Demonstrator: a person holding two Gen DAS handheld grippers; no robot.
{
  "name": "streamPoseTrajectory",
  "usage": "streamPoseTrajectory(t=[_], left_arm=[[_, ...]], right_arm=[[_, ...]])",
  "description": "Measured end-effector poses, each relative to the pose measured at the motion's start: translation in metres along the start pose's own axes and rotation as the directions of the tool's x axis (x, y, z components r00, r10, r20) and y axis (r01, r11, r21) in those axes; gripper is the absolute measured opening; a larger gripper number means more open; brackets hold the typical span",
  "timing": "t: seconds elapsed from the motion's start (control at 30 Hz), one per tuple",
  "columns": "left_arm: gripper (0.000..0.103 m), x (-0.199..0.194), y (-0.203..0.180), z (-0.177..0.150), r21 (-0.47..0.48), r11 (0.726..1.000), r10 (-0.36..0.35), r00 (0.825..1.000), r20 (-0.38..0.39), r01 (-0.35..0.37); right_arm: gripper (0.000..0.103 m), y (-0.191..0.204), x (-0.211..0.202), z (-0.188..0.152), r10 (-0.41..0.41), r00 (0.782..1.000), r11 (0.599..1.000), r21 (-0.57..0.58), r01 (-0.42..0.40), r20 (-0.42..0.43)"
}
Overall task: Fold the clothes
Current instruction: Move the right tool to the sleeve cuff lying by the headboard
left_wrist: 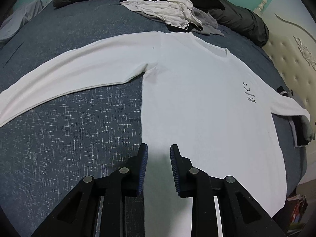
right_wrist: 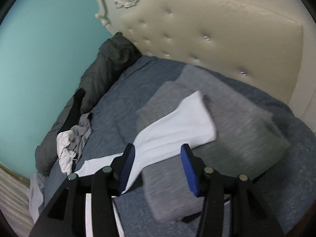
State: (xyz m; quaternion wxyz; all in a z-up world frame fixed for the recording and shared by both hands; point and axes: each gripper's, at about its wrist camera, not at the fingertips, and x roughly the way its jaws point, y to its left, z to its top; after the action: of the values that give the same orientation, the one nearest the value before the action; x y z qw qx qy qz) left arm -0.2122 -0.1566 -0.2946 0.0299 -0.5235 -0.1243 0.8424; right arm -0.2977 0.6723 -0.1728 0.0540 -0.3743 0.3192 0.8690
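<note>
white long-sleeved shirt [left_wrist: 197, 98] lies spread flat on the bed [left_wrist: 79, 118], sleeves out, ready for folding. left claw [left_wrist: 159, 148] and right claw [right_wrist: 158, 148] both gape, gripping nothing.

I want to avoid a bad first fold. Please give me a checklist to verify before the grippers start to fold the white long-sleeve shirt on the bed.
1. White long-sleeve shirt lies flat, print side up, on the blue patterned bedsheet: ok.
2. Long sleeve on the picture's left is stretched out straight: ok.
3. Other sleeve end lies free on the sheet: not ok, it rests on the grey folded clothes.
4. Left gripper open and empty over the shirt's side edge: ok.
5. Right gripper open and empty: ok.
6. Hem smooth: cannot tell, the grippers hide it.
</note>
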Motion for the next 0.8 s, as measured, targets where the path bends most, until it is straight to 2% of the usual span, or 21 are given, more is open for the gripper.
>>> streamPoseTrajectory(t=[0.17,0.3,0.5,0.7,0.8], left_arm=[[0.026,-0.008,-0.009,-0.003,0.017,1.0,0.002,1.0,-0.002,-0.002],[0.026,-0.011,-0.015,-0.002,0.013,1.0,-0.012,1.0,-0.004,0.012],[0.026,-0.014,-0.025,0.001,0.029,1.0,-0.012,1.0,-0.003,0.012],[0.026,-0.011,-0.032,0.004,0.037,0.999,-0.005,1.0,-0.006,0.006],[0.026,-0.011,-0.034,0.005,0.043,0.999,-0.004,1.0,-0.007,0.005]], right_arm=[[0.053,-0.016,0.013,0.011,-0.035,0.999,0.999,0.008,0.035,-0.019],[0.053,-0.032,0.024,0.019,-0.038,0.999,0.997,0.065,0.04,-0.029],[0.053,-0.047,0.04,0.024,-0.095,0.994,0.993,0.068,0.099,-0.058],[0.053,-0.048,0.053,0.023,-0.097,0.991,0.995,0.029,0.1,-0.09],[0.052,-0.043,0.055,0.021,-0.128,0.988,0.992,-0.014,0.127,-0.089]])
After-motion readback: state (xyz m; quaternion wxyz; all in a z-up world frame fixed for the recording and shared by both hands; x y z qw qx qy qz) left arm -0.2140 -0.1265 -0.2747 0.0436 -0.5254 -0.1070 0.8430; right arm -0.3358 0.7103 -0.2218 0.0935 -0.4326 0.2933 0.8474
